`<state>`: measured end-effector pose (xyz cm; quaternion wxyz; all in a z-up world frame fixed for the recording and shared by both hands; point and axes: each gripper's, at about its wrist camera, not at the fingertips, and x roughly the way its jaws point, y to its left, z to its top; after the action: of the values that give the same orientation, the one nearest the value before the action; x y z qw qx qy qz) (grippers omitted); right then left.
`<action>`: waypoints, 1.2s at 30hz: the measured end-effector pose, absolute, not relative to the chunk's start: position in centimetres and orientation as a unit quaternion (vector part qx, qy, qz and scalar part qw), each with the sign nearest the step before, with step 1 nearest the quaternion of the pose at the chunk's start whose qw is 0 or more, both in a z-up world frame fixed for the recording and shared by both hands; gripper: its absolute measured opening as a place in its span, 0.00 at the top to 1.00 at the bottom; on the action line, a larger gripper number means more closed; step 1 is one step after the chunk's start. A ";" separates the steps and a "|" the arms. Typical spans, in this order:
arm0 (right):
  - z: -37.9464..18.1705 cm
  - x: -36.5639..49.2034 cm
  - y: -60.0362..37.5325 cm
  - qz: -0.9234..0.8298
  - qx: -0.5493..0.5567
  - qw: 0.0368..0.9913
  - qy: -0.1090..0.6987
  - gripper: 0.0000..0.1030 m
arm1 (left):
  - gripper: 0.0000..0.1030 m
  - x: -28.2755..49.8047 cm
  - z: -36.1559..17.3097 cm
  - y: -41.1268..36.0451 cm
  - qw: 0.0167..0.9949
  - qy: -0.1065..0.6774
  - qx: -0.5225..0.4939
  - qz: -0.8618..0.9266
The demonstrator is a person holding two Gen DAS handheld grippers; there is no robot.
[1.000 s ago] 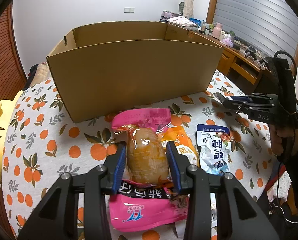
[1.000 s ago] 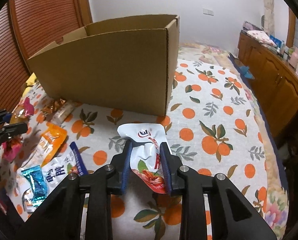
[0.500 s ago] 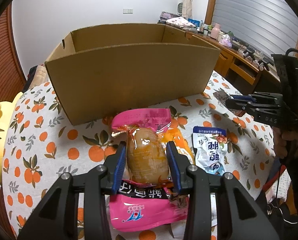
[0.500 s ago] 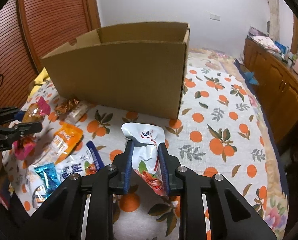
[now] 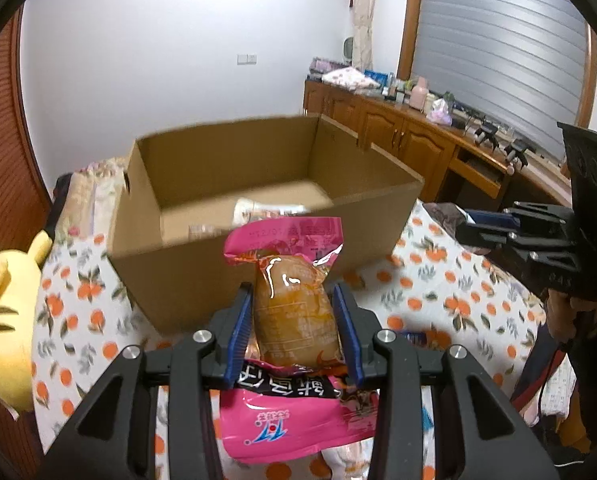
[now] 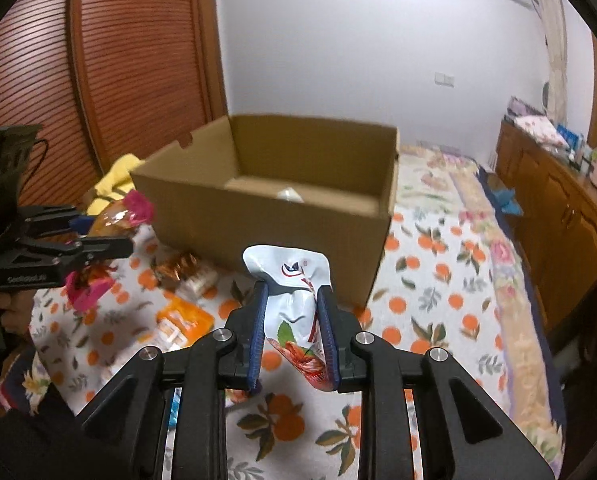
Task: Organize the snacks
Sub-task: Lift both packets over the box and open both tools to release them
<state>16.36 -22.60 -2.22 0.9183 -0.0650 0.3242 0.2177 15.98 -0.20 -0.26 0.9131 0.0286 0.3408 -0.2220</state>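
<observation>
Our left gripper [image 5: 294, 332] grips the pink packet [image 5: 294, 320], our right gripper [image 6: 294, 332] the white pouch [image 6: 292, 300]; the box [image 6: 266, 216] lies ahead, below both.

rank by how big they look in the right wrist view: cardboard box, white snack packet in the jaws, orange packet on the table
1. cardboard box
2. white snack packet, though nearness to the camera inflates it
3. orange packet, which may really match the white one

Dim indoor light, fisheye motion blur
</observation>
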 end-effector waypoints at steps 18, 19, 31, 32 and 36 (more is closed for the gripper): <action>2.8 22.6 -19.8 0.257 -0.099 0.923 0.270 0.77 | 0.63 24.9 2.8 1.4 0.926 0.320 0.019 -0.197; 2.8 23.0 -19.7 0.258 -0.098 0.922 0.271 0.77 | 0.63 25.4 2.6 1.4 0.926 0.322 0.019 -0.196; 0.7 28.5 -18.2 0.267 -0.093 0.914 0.290 0.77 | 0.62 29.6 0.7 1.1 0.921 0.340 0.023 -0.191; 0.5 28.8 -18.0 0.268 -0.094 0.913 0.292 0.77 | 0.62 29.8 0.6 1.2 0.921 0.341 0.023 -0.190; -0.6 29.9 -17.3 0.272 -0.094 0.908 0.305 0.77 | 0.60 30.4 0.6 1.3 0.921 0.340 0.021 -0.190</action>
<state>29.91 -17.27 -0.58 0.9077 -0.0936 0.3052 0.2723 30.39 1.34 0.56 0.9209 0.0213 0.3398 -0.1895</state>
